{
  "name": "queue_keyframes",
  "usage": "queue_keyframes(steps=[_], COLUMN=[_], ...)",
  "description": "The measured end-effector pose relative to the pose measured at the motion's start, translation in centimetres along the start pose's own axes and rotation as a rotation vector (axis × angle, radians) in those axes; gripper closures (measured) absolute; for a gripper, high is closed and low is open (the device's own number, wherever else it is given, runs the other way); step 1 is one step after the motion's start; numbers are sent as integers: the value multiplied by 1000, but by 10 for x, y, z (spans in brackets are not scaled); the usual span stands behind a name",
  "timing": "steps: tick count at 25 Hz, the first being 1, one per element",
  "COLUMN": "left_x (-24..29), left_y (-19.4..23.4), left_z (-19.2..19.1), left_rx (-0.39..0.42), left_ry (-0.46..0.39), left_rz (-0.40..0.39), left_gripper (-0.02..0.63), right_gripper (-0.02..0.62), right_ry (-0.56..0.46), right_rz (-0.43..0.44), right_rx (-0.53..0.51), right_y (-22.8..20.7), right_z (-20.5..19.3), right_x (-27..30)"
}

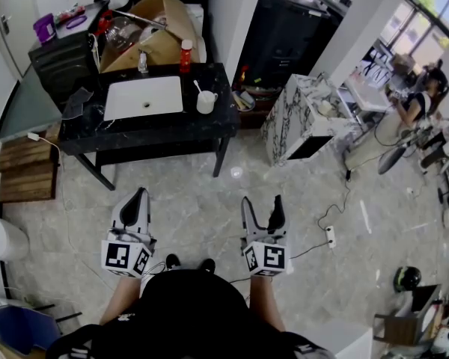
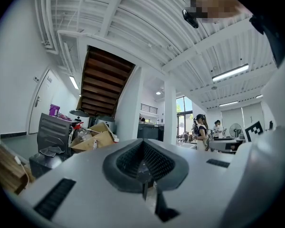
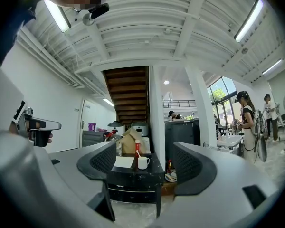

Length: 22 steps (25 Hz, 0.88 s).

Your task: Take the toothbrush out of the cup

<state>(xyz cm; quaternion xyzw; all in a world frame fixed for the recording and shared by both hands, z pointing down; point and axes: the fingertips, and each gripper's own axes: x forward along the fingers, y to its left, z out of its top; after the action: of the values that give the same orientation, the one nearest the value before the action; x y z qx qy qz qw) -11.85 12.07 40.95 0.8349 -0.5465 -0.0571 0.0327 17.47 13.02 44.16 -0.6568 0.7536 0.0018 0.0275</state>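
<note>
A white cup (image 1: 206, 102) stands on the black table (image 1: 209, 126) to the right of the white sink (image 1: 144, 97). A toothbrush (image 1: 197, 87) leans out of it. In the right gripper view the cup (image 3: 143, 163) and toothbrush (image 3: 137, 153) show far ahead, framed by the jaws. Both grippers are held low over the floor, well short of the table. My left gripper (image 1: 137, 200) (image 2: 143, 163) is shut with nothing in it. My right gripper (image 1: 260, 209) (image 3: 146, 169) is open and empty.
On the table's far side sit a cardboard box (image 1: 153, 36) and a red bottle (image 1: 185, 54). A marble-patterned cabinet (image 1: 303, 118) stands right of the table, wooden crates (image 1: 26, 170) to its left. A power strip (image 1: 330, 236) and cable lie on the floor. A person (image 1: 419, 103) stands far right.
</note>
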Motion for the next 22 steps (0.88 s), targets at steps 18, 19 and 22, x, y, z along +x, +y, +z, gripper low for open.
queue_keyframes(steps=[18,19,22], left_x=[-19,-20,-24], left_y=[34,37,45], left_z=[10,10,9], left_rx=[15,15,15], left_ry=[-1,-1,-11], left_rz=[-2,-6,-19], left_gripper=[603,603,603], right_gripper=[183,183,183], right_ry=[-21,-23,-42], right_rz=[-13,-14,-21], right_rx=[-27,-26,-34], right_y=[35,38,49], right_z=[12,13,18], right_x=[4,3,2])
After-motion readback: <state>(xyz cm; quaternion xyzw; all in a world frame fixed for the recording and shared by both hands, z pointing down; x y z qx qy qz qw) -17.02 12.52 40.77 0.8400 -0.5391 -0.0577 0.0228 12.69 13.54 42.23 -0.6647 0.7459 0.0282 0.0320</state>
